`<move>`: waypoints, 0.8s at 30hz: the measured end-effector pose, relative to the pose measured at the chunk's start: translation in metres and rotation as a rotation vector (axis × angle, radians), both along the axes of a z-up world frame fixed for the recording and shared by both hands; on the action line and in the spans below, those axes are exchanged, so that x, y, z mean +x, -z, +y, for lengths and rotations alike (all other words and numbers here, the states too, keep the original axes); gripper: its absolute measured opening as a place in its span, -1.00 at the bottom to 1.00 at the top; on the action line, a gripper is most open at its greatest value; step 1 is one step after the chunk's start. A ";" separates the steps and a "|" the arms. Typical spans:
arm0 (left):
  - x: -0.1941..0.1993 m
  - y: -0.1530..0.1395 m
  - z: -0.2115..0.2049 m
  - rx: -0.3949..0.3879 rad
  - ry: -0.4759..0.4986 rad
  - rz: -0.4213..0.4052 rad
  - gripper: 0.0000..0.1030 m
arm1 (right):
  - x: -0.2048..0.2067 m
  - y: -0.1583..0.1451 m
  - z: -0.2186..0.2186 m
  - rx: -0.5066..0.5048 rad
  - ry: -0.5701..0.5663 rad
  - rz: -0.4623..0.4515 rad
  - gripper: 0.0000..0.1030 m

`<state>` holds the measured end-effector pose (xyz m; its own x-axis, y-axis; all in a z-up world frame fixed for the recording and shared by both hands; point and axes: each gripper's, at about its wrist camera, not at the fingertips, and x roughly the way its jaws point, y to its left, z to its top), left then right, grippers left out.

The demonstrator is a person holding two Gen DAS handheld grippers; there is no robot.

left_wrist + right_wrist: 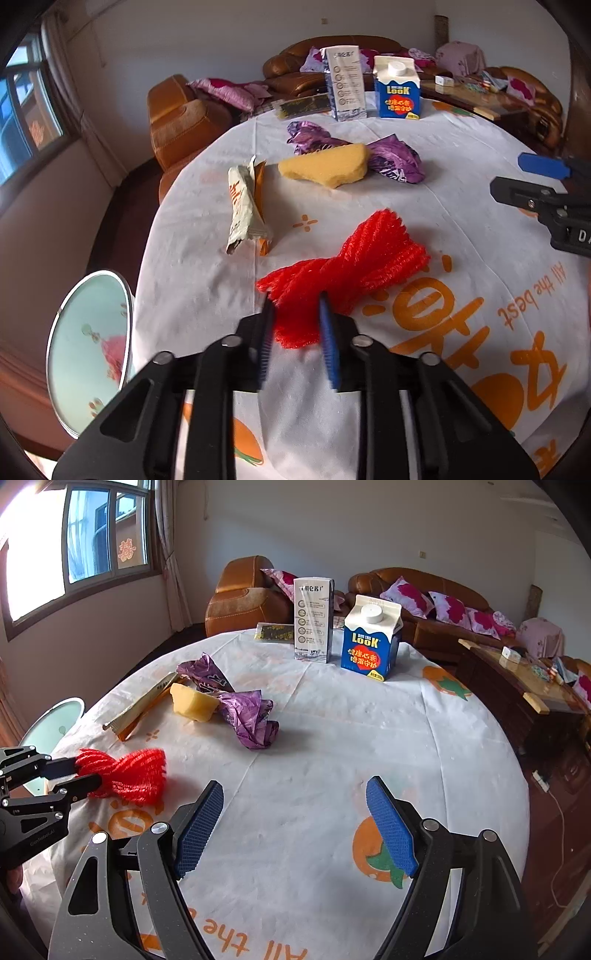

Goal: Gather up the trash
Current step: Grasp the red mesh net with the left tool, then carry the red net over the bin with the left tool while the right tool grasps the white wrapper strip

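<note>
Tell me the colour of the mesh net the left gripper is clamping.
Bright red net, clearest in the left wrist view, pinched by the left gripper.

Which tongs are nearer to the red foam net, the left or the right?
Left. The left tongs are shut on one end of the red foam net; the right tongs stand open, apart from it, over bare tablecloth.

I see a red foam net [347, 273] bunched on the desk's near side; farther off lie a yellow sponge [325, 167], crumpled purple wrappers [397, 158], and a beige wrapper [242, 206].
</note>
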<state>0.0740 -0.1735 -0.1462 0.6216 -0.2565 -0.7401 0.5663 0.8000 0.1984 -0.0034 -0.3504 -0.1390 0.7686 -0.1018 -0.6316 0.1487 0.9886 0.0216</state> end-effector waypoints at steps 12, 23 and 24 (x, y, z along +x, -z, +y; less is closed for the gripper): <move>0.003 -0.054 0.066 -0.015 -0.079 -0.112 -0.79 | 0.021 -0.025 0.033 0.033 -0.054 -0.047 0.53; 0.045 -0.053 0.146 0.030 -0.322 -0.165 -0.79 | 0.115 -0.035 0.125 0.055 -0.196 0.000 0.50; 0.048 -0.052 0.150 0.030 -0.335 -0.167 -0.79 | 0.121 -0.032 0.130 0.060 -0.201 0.011 0.48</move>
